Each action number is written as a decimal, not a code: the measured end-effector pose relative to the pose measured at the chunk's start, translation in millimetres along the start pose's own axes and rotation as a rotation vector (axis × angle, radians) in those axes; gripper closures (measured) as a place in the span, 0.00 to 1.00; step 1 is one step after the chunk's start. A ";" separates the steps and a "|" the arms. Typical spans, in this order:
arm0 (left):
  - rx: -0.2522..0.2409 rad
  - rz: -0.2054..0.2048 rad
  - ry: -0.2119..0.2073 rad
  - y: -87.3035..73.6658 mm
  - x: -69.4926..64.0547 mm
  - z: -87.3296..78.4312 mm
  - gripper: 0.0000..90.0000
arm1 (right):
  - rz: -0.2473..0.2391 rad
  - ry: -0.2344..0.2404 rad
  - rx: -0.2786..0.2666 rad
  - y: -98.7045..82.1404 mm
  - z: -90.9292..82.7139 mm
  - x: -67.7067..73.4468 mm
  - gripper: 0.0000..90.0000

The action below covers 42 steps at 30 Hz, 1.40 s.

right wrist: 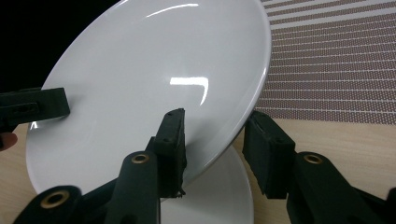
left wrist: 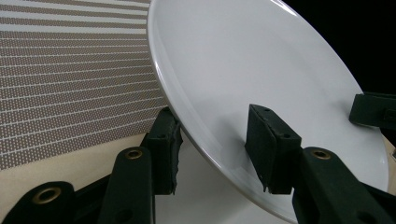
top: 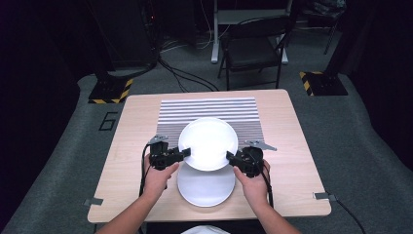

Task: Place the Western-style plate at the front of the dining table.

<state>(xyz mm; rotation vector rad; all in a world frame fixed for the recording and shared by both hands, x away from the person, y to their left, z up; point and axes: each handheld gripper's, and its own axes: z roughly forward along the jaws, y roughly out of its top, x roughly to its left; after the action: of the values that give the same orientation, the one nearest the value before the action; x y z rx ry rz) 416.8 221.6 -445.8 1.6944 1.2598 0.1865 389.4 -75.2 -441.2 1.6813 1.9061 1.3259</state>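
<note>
A white plate [top: 208, 144] hangs tilted above the table, held by its two opposite rims. My left gripper [top: 184, 154] is shut on its left rim, one pad under the plate and one on its face [left wrist: 268, 149]. On the right rim my right gripper [top: 231, 157] is shut the same way, with the edge of the plate [right wrist: 154, 84] between its pads. A second white plate [top: 206, 187] lies flat on the table just below and nearer to me; it shows beneath the lifted plate's [left wrist: 243, 60] rim as a pale surface [left wrist: 205, 200] [right wrist: 219, 196].
A striped placemat [top: 209, 109] covers the far middle of the wooden table [top: 302, 161]. Metal clips sit at the front corners [top: 93, 201] [top: 321, 196]. A folding chair [top: 253, 48] and floor cables stand beyond the far edge.
</note>
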 end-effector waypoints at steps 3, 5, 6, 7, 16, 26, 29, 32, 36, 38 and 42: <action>-0.003 -0.001 0.001 1.9 0.5 0.3 0.61 | 0.004 -0.001 0.002 2.1 0.9 0.5 0.65; 0.000 0.000 -0.004 3.1 1.9 0.6 0.61 | 0.003 0.000 0.002 3.3 1.3 0.6 0.65; 0.001 -0.004 -0.003 3.6 2.1 0.9 0.61 | 0.001 0.000 0.001 4.0 1.6 0.6 0.65; 0.002 -0.007 -0.004 4.0 2.5 1.1 0.61 | 0.005 0.001 0.003 4.7 1.7 1.0 0.65; 0.000 -0.010 -0.005 11.9 4.7 2.5 0.61 | -0.001 0.001 -0.004 11.8 4.5 1.6 0.65; -0.002 -0.025 -0.004 16.6 9.1 4.3 0.61 | -0.018 0.001 0.001 19.2 8.3 2.7 0.65; -0.003 -0.030 -0.002 18.2 10.6 4.3 0.61 | -0.013 0.005 0.000 20.8 9.7 3.4 0.65; -0.004 -0.029 0.000 20.4 11.4 4.2 0.61 | -0.012 0.006 0.000 22.6 11.0 4.2 0.65; -0.009 -0.027 0.005 24.2 11.6 4.1 0.61 | -0.010 0.009 -0.001 25.6 12.0 5.1 0.65; -0.008 -0.023 0.005 26.4 12.2 3.9 0.61 | -0.018 0.007 -0.006 27.0 12.0 5.4 0.65; -0.013 -0.026 0.008 31.3 12.8 2.9 0.62 | -0.020 0.012 -0.014 30.2 12.0 6.8 0.65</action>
<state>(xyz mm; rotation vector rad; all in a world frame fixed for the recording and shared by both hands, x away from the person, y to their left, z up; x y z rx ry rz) 444.6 230.6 -428.6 1.6669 1.2829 0.1860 415.4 -66.7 -422.3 1.6475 1.9098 1.3417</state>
